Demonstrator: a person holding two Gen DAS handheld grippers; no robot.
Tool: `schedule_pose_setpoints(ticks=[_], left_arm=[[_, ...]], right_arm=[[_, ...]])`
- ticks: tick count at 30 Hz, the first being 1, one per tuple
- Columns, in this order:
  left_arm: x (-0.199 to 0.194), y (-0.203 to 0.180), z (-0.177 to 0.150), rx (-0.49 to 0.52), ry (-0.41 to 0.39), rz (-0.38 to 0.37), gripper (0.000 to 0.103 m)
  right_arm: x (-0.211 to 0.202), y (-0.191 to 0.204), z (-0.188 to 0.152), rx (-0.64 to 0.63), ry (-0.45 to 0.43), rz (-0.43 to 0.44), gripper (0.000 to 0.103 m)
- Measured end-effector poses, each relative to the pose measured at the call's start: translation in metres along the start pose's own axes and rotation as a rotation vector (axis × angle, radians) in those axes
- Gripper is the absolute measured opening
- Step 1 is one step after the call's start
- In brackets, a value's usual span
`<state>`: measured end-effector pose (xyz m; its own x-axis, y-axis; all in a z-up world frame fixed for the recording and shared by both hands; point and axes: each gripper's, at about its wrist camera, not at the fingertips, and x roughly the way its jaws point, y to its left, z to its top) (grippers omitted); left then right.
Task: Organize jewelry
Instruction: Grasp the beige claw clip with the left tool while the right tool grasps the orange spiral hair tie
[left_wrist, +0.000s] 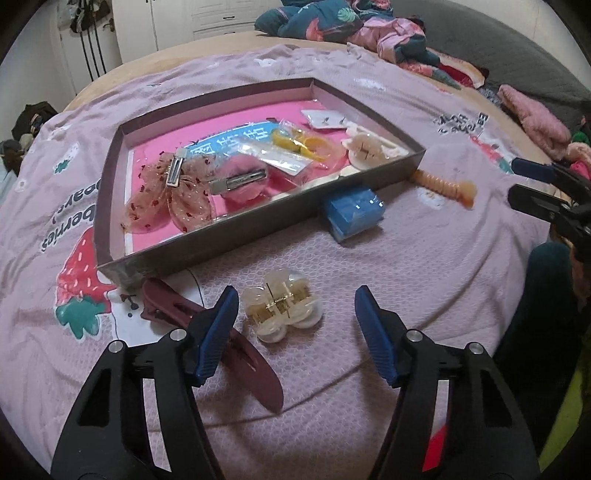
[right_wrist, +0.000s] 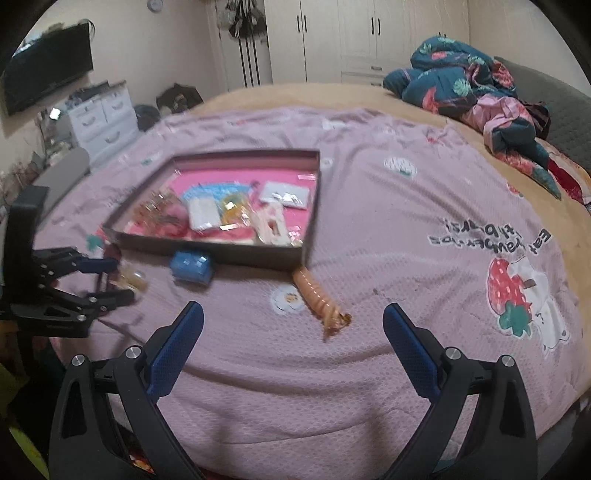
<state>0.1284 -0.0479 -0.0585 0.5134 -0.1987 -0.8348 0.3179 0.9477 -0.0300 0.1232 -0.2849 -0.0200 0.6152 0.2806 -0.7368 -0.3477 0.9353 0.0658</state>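
Pink strawberry-print bedspread (left_wrist: 424, 280) carries a shallow grey tray (left_wrist: 258, 218), part-filled with hair accessories, and loose pieces on the near side.

Left gripper (left_wrist: 295, 314), jaws wide apart and empty, faces the clear claw clip (left_wrist: 281, 304) lying just ahead between its fingers, long axis roughly crosswise to them; this gripper is the nearer one. Maroon clip (left_wrist: 236, 354) is partly hidden under its left finger. Right gripper (right_wrist: 293, 336) is also open and empty, near the blurred orange clip (right_wrist: 319, 297). Blue box (left_wrist: 352, 212) touches the tray wall.
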Motion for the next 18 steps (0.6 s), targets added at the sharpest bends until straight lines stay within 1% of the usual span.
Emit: schedule_pose_setpoints(ticks=[3, 6, 8, 9, 10, 11, 12, 14, 15, 16, 18], left_arm=[[0.006, -0.002, 0.000, 0.018, 0.007, 0.010, 0.055], [0.010, -0.003, 0.002, 0.033, 0.006, 0.032, 0.051], [0.011, -0.004, 0.003, 0.038, 0.003, 0.047, 0.044], [0.011, -0.004, 0.003, 0.040, 0.001, 0.050, 0.042], [0.011, -0.005, 0.003, 0.043, 0.000, 0.054, 0.039], [0.011, -0.005, 0.003, 0.046, -0.002, 0.055, 0.038], [0.012, -0.005, 0.003, 0.048, -0.002, 0.055, 0.038], [0.012, -0.008, 0.005, 0.058, -0.003, 0.054, 0.038], [0.013, -0.009, 0.006, 0.061, -0.004, 0.050, 0.038], [0.013, -0.010, 0.006, 0.062, -0.005, 0.045, 0.038], [0.014, -0.011, 0.007, 0.057, -0.008, 0.035, 0.038]], right_arm=[[0.023, -0.002, 0.004, -0.038, 0.058, -0.046, 0.097], [0.048, -0.003, 0.009, -0.084, 0.104, -0.082, 0.097], [0.061, -0.007, 0.013, -0.090, 0.124, -0.076, 0.096], [0.066, -0.010, 0.015, -0.087, 0.135, -0.069, 0.096], [0.074, -0.013, 0.017, -0.081, 0.155, -0.064, 0.090], [0.083, -0.014, 0.018, -0.080, 0.177, -0.053, 0.080], [0.089, -0.015, 0.019, -0.079, 0.192, -0.041, 0.072], [0.100, -0.016, 0.017, -0.067, 0.224, -0.018, 0.067], [0.100, -0.016, 0.015, -0.067, 0.218, -0.012, 0.065], [0.098, -0.014, 0.013, -0.074, 0.209, 0.008, 0.057], [0.093, -0.009, 0.010, -0.090, 0.205, 0.042, 0.030]])
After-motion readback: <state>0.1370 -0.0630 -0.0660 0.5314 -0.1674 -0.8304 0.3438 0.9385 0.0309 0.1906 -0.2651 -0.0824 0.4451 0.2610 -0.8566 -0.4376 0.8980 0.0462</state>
